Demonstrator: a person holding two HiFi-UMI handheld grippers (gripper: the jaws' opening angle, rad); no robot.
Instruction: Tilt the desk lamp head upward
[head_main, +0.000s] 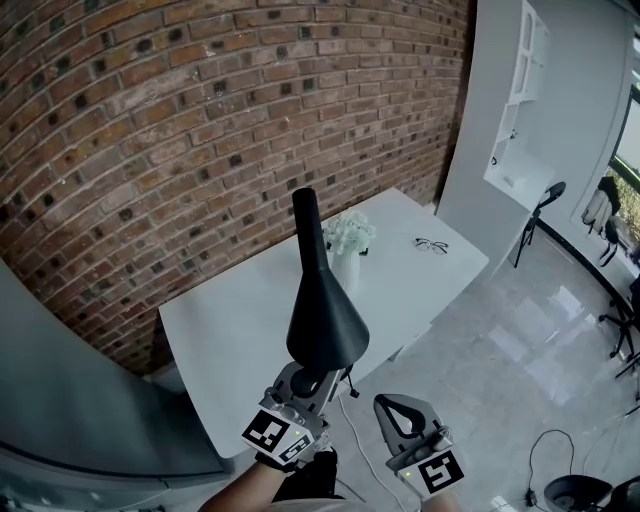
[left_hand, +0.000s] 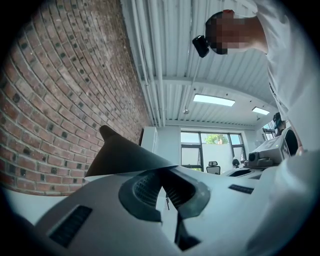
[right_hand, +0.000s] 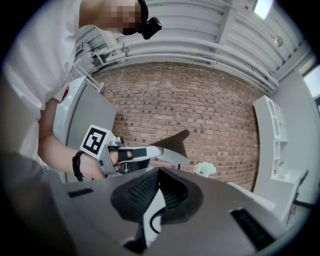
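Black and cone-shaped, the lamp head sat dead centre in our head view. Its wide mouth was turned down toward us and its narrow neck rose in front of the white surface and the brick wall. And there was the left gripper, tucked right under that wide end with its marker cube facing up at us. In the left gripper view we saw its fingers brought together at the tips, with the thin edge of the shade running right into them, so we read it as a pinch on the rim. The right gripper view backed that up: the pale fingers reached to the lower edge of the dark cone. Over on the other side, the right gripper hung just beside the left one, a little lower in the head view and apart from the lamp. Its fingers were closed tip to tip with nothing between them. Farther back on the surface we had a white vase of pale flowers just behind the lamp's neck. A pair of glasses lay off to the right, near the far corner.
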